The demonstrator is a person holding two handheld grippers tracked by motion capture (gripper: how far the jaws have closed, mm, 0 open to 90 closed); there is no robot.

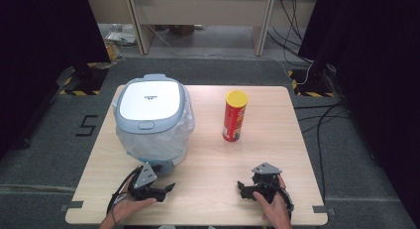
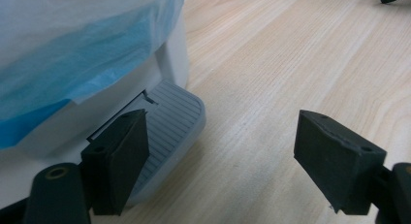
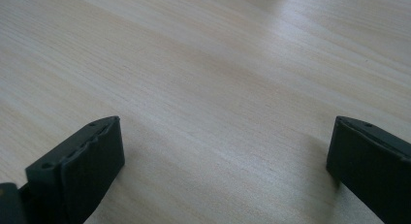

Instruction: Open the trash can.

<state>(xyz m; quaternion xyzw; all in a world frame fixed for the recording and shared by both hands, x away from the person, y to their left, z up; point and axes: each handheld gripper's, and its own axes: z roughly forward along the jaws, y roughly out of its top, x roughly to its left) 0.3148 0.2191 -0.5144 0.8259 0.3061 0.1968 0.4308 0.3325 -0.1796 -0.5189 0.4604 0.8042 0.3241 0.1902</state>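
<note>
White-lidded grey bin (image 1: 151, 107), blue liner (image 2: 72, 69), red yellow-capped can (image 1: 234, 117)

Bin (image 1: 153, 117) at desk (image 1: 208, 159) 10 o'clock, can (image 1: 235, 116) upright at 1 o'clock. Left hand-held gripper (image 1: 161, 189) at 7, just beside bin pedal (image 2: 169, 132); right hand-held gripper (image 1: 243, 187) at 5.

One lidded bin (image 1: 151, 117) with what looks like one liner bag (image 1: 184, 135), one crisps can (image 1: 235, 116).
</note>
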